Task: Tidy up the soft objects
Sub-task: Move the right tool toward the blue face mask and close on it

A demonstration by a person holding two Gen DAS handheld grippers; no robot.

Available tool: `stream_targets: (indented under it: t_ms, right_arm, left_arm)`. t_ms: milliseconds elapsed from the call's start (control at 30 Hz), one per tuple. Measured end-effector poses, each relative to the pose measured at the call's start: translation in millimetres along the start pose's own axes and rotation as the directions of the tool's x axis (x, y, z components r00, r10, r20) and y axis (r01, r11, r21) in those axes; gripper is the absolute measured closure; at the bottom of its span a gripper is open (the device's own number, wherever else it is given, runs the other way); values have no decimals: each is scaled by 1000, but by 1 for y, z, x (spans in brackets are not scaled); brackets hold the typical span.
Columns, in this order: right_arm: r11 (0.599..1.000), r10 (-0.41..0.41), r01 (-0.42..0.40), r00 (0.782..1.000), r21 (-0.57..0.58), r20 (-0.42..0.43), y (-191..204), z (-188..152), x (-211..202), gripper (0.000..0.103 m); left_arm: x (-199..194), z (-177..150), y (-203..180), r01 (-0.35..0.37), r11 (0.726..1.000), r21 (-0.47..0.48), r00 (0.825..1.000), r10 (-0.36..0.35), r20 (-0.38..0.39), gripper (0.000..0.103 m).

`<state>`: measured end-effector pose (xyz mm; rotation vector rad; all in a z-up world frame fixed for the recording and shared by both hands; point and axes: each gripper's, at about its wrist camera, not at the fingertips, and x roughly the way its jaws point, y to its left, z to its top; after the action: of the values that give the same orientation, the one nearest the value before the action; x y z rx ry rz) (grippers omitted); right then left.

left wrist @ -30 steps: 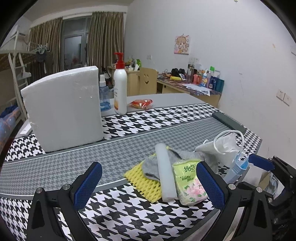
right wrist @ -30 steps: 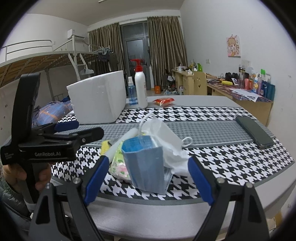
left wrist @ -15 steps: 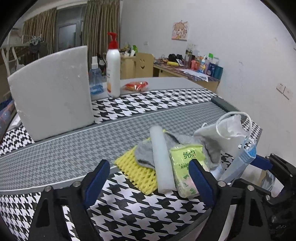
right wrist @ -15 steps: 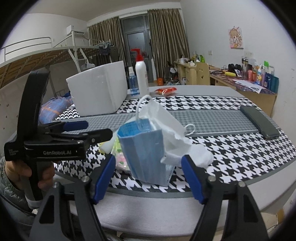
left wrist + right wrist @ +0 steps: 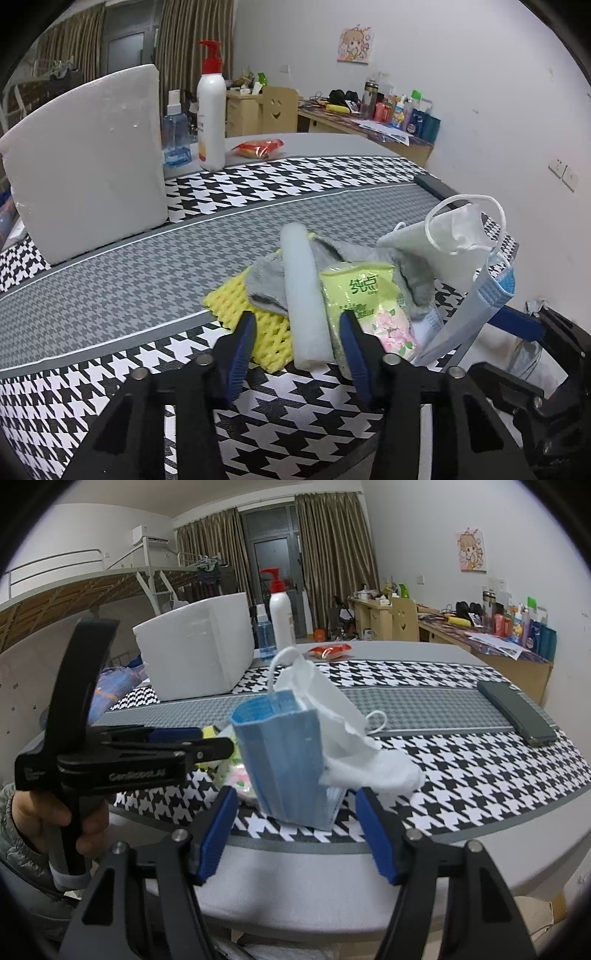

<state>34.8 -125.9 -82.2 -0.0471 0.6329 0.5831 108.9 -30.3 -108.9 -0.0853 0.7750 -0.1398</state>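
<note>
In the lower centre of the left wrist view, the left gripper [image 5: 297, 341] is closing its blue pads around the near end of the white foam cylinder [image 5: 304, 291], which lies across the yellow foam netting [image 5: 255, 321] and grey cloth [image 5: 266, 280] beside the green tissue packet [image 5: 364, 295]; the pads do not yet press it. In the right wrist view the right gripper [image 5: 295, 834] is narrowing on either side of the folded blue face masks [image 5: 288, 760], with the white mask [image 5: 321, 701] draped behind, and no contact is visible. The likely risk is that the left pads catch the netting or packet along with the cylinder and drag the pile toward the table's [image 5: 110, 295] near edge.
</note>
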Motion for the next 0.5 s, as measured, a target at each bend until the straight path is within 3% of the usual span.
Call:
stream_targets:
  t_ms: [167, 500]
  right_arm:
    - [1000, 18, -18, 1000, 4, 21, 0, -1, -4, 32]
    - [1000, 27, -27, 1000, 4, -4, 1, 1, 11, 32]
  left_arm:
    - [4, 2, -2, 7, 1000, 5, 1000, -7, -12, 68]
    - [11, 3, 0, 16, 1000, -3, 999, -16, -44, 68]
